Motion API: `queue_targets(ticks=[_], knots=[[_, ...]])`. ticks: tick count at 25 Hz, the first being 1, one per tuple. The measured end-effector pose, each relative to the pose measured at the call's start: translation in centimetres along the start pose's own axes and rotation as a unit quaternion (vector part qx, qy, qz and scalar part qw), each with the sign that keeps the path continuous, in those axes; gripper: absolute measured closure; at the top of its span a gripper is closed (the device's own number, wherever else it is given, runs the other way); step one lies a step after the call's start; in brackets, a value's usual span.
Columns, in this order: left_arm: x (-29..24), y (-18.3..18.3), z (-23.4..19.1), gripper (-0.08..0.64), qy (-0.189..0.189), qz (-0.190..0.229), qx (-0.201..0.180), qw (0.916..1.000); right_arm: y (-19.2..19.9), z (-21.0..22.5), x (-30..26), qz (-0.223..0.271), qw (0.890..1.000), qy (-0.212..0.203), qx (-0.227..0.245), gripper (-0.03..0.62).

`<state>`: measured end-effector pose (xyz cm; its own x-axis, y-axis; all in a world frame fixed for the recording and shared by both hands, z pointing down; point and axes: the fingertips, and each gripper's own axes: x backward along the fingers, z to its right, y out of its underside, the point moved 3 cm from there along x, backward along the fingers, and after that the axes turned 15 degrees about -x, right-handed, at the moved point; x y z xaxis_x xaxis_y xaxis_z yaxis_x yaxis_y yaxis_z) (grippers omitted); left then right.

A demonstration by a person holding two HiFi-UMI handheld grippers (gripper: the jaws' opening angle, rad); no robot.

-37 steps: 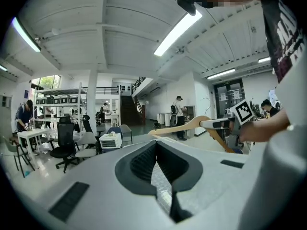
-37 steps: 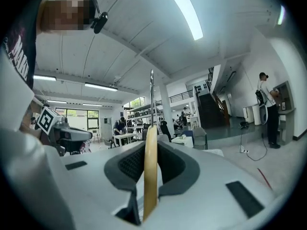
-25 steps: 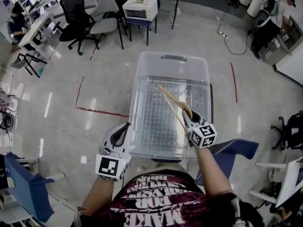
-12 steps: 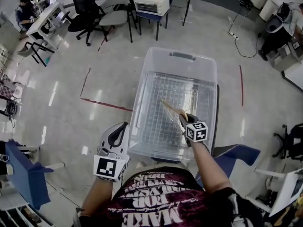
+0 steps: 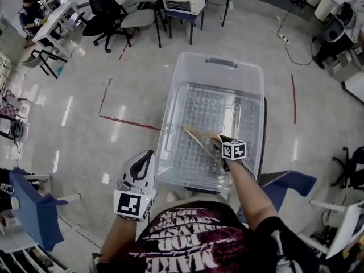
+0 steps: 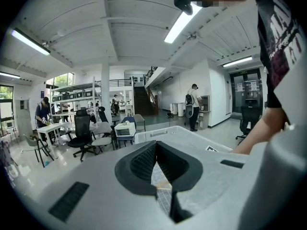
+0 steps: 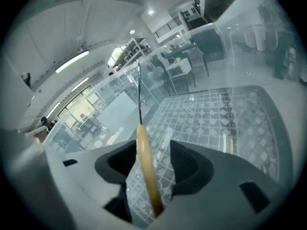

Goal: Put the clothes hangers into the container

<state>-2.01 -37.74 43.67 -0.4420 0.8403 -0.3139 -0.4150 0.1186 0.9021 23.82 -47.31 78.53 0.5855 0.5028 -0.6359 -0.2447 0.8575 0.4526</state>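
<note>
Wooden hanger: held low inside the container, one end between the right gripper's jaws.
Container: clear plastic, open-topped, grid-patterned bottom.
Right gripper: reached in over the near wall; jaws opening, with gaps seen beside the hanger.
Left gripper: kept outside the near left corner, jaws together, nothing between.
Surroundings: red tape line and office chairs are seen beyond, well apart.

On my feed, the glossy grey floor bears red tape lines at ten o'clock and office chairs at eleven. What the clear container stands on is hidden beneath it.
</note>
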Motion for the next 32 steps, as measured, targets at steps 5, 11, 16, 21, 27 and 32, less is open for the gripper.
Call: queue_targets(ticks=[5, 11, 16, 21, 27, 32], knots=[[0.8, 0.6, 0.3, 0.554, 0.012, 0.011, -0.002, 0.9999, 0.7, 2.8, 1.8, -0.031, 0.995, 0.097, 0.005, 0.181], [2.8, 1.1, 0.0, 0.554, 0.036, 0.032, 0.000, 0.9988, -2.1, -1.3, 7.6, 0.051, 0.993, 0.104, 0.034, 0.179], [4.6, 0.4, -0.1, 0.554, 0.061, 0.068, 0.028, 0.9954, -3.6, -7.6, 15.6, 0.179, 0.974, 0.093, 0.100, 0.472], [6.9, 0.0, -0.7, 0.554, 0.070, 0.099, 0.026, 0.9923, -2.1, -14.1, 22.3, 0.256, 0.953, 0.072, 0.145, 0.589], [9.7, -0.5, -1.5, 0.554, 0.076, 0.128, 0.031, 0.9884, 0.9, -21.1, 27.5, 0.302, 0.935, 0.040, 0.183, 0.589], [11.8, -0.5, -1.8, 0.554, 0.092, 0.144, 0.023, 0.9850, 3.1, -26.0, 31.0, 0.326, 0.918, 0.044, 0.219, 0.589]])
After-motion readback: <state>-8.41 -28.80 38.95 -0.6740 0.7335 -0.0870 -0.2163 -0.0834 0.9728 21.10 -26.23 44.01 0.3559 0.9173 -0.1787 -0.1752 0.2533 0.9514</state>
